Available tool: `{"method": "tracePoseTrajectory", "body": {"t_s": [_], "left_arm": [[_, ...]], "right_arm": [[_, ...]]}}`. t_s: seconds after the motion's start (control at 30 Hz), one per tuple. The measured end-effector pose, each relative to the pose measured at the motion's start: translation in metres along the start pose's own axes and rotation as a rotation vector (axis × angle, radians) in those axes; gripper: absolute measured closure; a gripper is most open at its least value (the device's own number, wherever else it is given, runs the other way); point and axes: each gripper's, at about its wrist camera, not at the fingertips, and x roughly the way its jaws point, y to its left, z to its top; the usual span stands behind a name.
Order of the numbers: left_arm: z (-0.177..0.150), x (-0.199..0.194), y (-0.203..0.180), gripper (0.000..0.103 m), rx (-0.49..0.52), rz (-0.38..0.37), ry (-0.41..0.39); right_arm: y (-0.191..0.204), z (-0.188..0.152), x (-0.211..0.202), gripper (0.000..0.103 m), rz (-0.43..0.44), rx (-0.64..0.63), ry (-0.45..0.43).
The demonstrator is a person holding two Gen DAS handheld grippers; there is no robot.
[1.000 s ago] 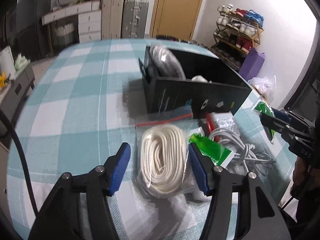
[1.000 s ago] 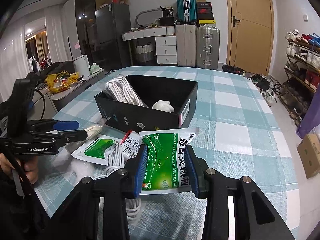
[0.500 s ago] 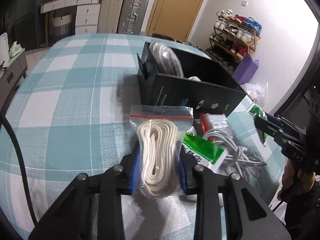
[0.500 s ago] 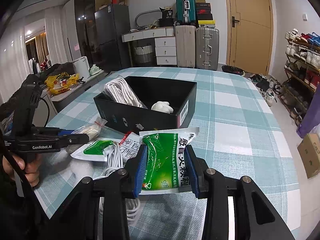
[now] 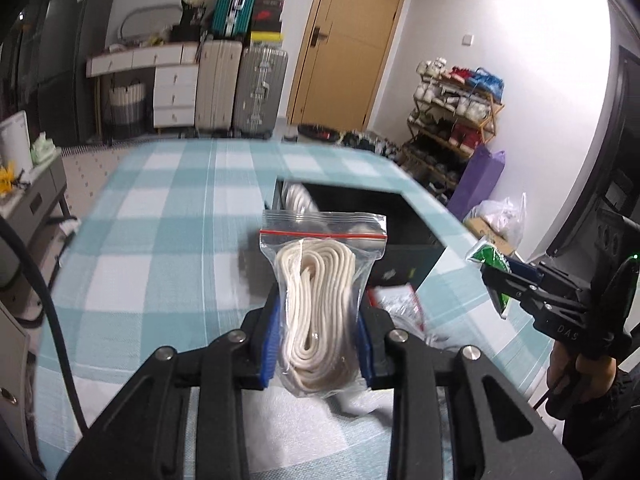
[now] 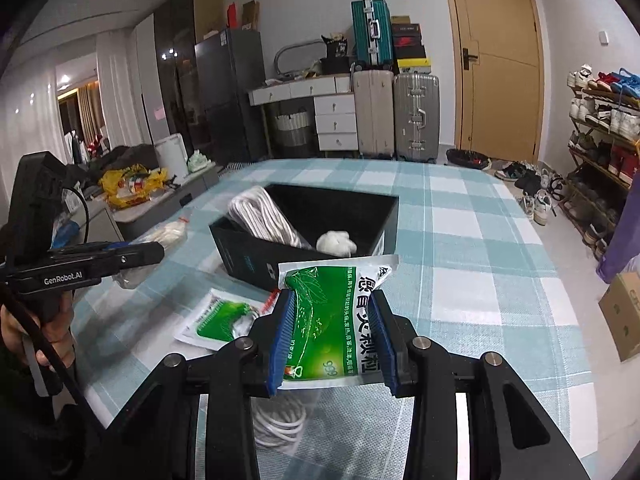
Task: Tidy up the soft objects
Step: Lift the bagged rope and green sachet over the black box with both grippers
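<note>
While the left gripper (image 5: 318,332) clamps a zip bag of white rope (image 5: 320,280) above the checked tablecloth (image 5: 160,240), the right gripper (image 6: 334,338) pinches a green sachet (image 6: 332,312). Black box (image 6: 320,216) w/ a rope coil just ahead; another sachet (image 6: 218,320) & loose cord (image 6: 280,420) lie below. Suitcases (image 6: 396,116), door behind.

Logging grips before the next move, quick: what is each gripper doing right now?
Left gripper: shut on the zip bag of white rope, lifted off the table.
Right gripper: shut on the green sachet.
</note>
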Motion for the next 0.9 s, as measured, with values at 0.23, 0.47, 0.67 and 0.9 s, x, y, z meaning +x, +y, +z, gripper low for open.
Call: {"method": "tracePoseTrajectory", "body": {"t_s": [0.23, 0.47, 0.67, 0.9], "left_arm": [[0.026, -0.025, -0.014, 0.073, 0.044, -0.007, -0.084], [0.050, -0.028, -0.024, 0.073, 0.077, -0.015, -0.128], [0.062, -0.011, -0.026, 0.073, 0.092, -0.009, -0.120], [0.073, 0.026, -0.027, 0.073, 0.097, 0.006, -0.089]], "right_arm": [[0.006, 0.027, -0.029, 0.066, 0.032, 0.004, -0.090], [0.015, 0.061, -0.046, 0.066, 0.053, -0.013, -0.159], [0.016, 0.074, -0.035, 0.066, 0.053, -0.013, -0.152], [0.013, 0.080, -0.007, 0.066, 0.057, -0.004, -0.119]]}}
